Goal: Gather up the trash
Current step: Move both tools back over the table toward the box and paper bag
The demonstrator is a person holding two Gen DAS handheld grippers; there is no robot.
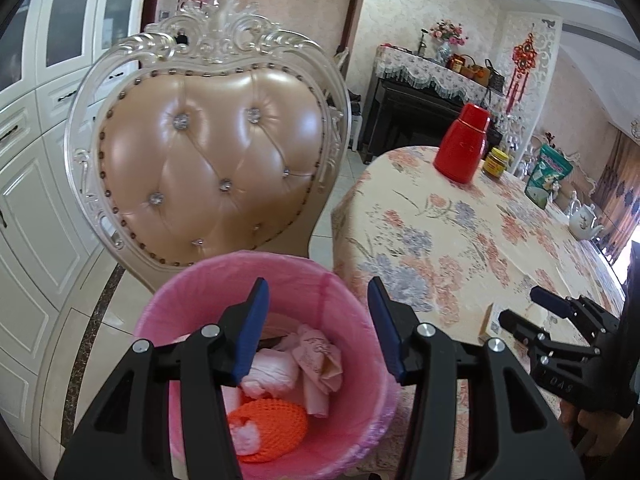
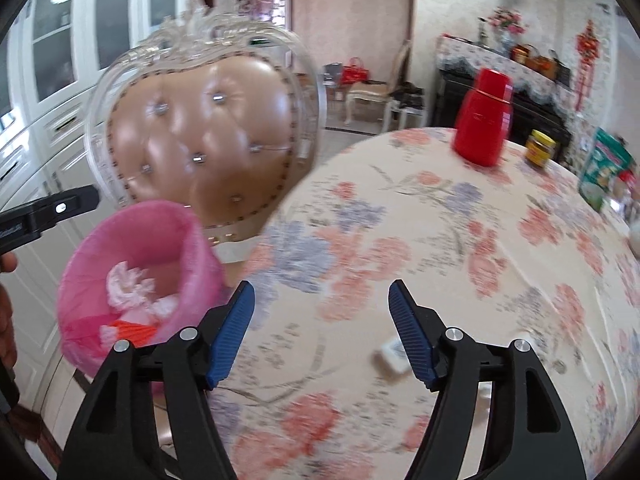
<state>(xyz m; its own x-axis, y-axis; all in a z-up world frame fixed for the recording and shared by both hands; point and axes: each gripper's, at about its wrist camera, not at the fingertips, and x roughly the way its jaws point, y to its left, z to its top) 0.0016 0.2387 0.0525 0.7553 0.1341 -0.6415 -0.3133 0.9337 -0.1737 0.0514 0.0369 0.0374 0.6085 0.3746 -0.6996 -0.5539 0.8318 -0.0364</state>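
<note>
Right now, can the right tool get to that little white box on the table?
Probably yes. The right tool hangs open and empty over the table, and the small white box lies by its right finger with nothing covering it. The picture is blurry, though.

A: Above the bin [image 1: 256, 304], any room?
B: Its mouth lies open under the left gripper [image 1: 316, 328]. The chair [image 1: 208, 176] backs it at twelve o'clock.
A: And the bench [image 2: 400, 240]?
B: Bare cloth ahead of the right gripper [image 2: 322, 332]; the red flask [image 2: 482, 120] and jar [image 2: 540, 148] stand at one o'clock.
</note>
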